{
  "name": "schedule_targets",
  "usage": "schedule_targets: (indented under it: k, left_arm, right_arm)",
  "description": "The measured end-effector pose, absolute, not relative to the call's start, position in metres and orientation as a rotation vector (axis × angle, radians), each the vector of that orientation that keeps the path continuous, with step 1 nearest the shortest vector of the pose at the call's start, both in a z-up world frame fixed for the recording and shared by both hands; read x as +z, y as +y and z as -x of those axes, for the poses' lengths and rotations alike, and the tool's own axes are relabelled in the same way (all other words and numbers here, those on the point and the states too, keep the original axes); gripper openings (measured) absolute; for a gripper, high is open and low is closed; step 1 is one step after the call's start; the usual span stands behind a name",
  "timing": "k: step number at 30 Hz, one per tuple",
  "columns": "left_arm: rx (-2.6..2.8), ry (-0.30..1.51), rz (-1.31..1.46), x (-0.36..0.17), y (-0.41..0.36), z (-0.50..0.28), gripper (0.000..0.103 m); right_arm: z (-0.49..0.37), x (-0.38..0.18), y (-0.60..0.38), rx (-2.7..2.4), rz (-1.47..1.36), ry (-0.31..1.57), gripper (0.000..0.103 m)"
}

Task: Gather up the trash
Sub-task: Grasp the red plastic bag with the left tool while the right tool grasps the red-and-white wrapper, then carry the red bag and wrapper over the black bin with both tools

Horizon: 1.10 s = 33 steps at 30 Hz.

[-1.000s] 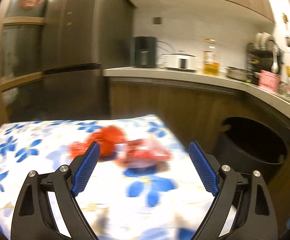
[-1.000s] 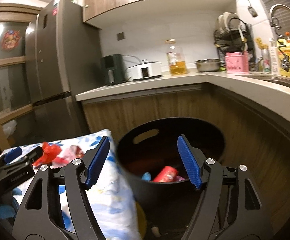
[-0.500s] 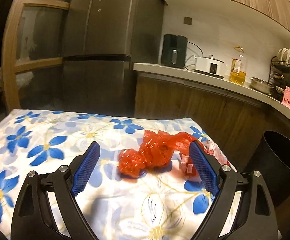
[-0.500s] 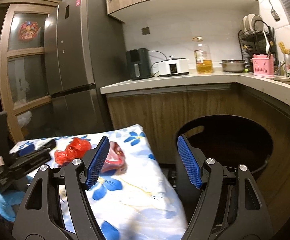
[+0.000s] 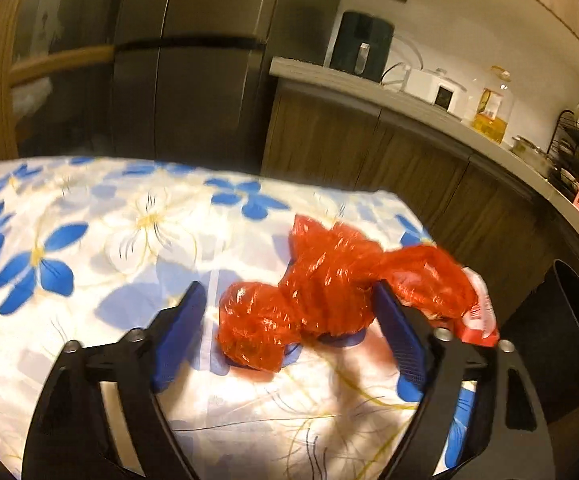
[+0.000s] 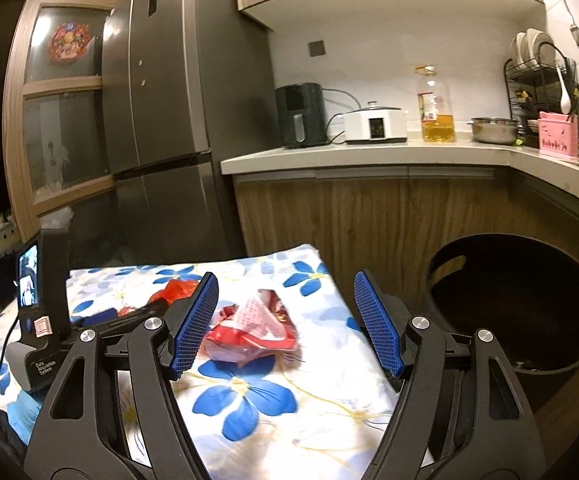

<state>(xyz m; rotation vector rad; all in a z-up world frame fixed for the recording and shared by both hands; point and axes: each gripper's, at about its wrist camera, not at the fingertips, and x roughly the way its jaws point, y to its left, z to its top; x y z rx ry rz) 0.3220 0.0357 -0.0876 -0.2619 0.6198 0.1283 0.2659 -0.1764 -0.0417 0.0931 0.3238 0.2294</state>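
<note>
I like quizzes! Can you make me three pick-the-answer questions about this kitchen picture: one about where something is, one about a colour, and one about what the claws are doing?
1. Where is the crumpled bag?
A. In the bin
B. On the flowered cloth
C. On the counter

2. What colour is the bag?
A. Red
B. Green
C. Black

3. How is the left claw?
A. Shut tight with nothing in it
B. Out of sight
C. Open, with the bag between its fingers

Answers:
1. B: the bag lies on the cloth, while the bin stands beside the table.
2. A: it is shiny red plastic.
3. C: the left claw has just been closing, but its blue fingers stand apart from the bag, not pressing it. The right claw is open too, aimed at a wrapper.
</note>
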Motion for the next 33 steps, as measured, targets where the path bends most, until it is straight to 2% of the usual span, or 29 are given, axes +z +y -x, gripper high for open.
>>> schedule_targets:
  k: [1, 3, 4, 8, 11, 15, 18, 23, 25, 27, 28, 31, 33]
  left_arm:
    - [0.123, 0.632, 0.271, -0.09, 0.037, -0.324, 0.072]
    - [0.116, 0.654, 0.284, -0.094, 0.038, -0.326, 0.057]
    - [0.11, 0.663, 0.289, -0.097, 0.038, -0.327, 0.053]
    - [0.101, 0.681, 0.294, -0.103, 0.038, -0.328, 0.024]
    - [0.092, 0.672, 0.29, -0.103, 0.037, -0.323, 0.015]
    - [0.112, 0.636, 0.297, -0.096, 0.041, -0.311, 0.014]
    - [0.13, 0.597, 0.274, -0.09, 0.038, -0.302, 0.014]
    - [0.146, 0.574, 0.256, -0.085, 0.035, -0.297, 0.014]
    - [0.148, 0.575, 0.254, -0.085, 0.035, -0.298, 0.014]
    - [0.149, 0.579, 0.247, -0.085, 0.033, -0.299, 0.013]
    - [0.15, 0.579, 0.243, -0.084, 0.032, -0.298, 0.013]
    - [0.151, 0.577, 0.235, -0.083, 0.031, -0.295, 0.013]
    - [0.151, 0.576, 0.229, -0.082, 0.028, -0.293, 0.013]
  right_arm:
    - [-0.269, -0.044, -0.171, 0.237, -0.088, 0.331, 0.07]
    - [-0.273, -0.048, -0.163, 0.244, -0.076, 0.344, 0.07]
    - [-0.276, -0.05, -0.159, 0.25, -0.068, 0.351, 0.07]
    - [-0.286, -0.056, -0.149, 0.251, -0.051, 0.378, 0.07]
    - [-0.296, -0.062, -0.145, 0.248, -0.046, 0.41, 0.07]
    - [-0.311, -0.071, -0.139, 0.249, -0.048, 0.453, 0.069]
    - [-0.32, -0.078, -0.133, 0.259, -0.049, 0.484, 0.064]
    - [-0.327, -0.09, -0.126, 0.261, -0.026, 0.539, 0.042]
    - [-0.33, -0.094, -0.129, 0.258, -0.041, 0.561, 0.028]
    - [-0.332, -0.097, -0.129, 0.271, -0.045, 0.584, 0.019]
    - [-0.331, -0.098, -0.129, 0.273, -0.043, 0.587, 0.01]
    - [-0.328, -0.097, -0.129, 0.286, -0.051, 0.591, 0.002]
    - [-0.325, -0.095, -0.133, 0.294, -0.07, 0.586, 0.001]
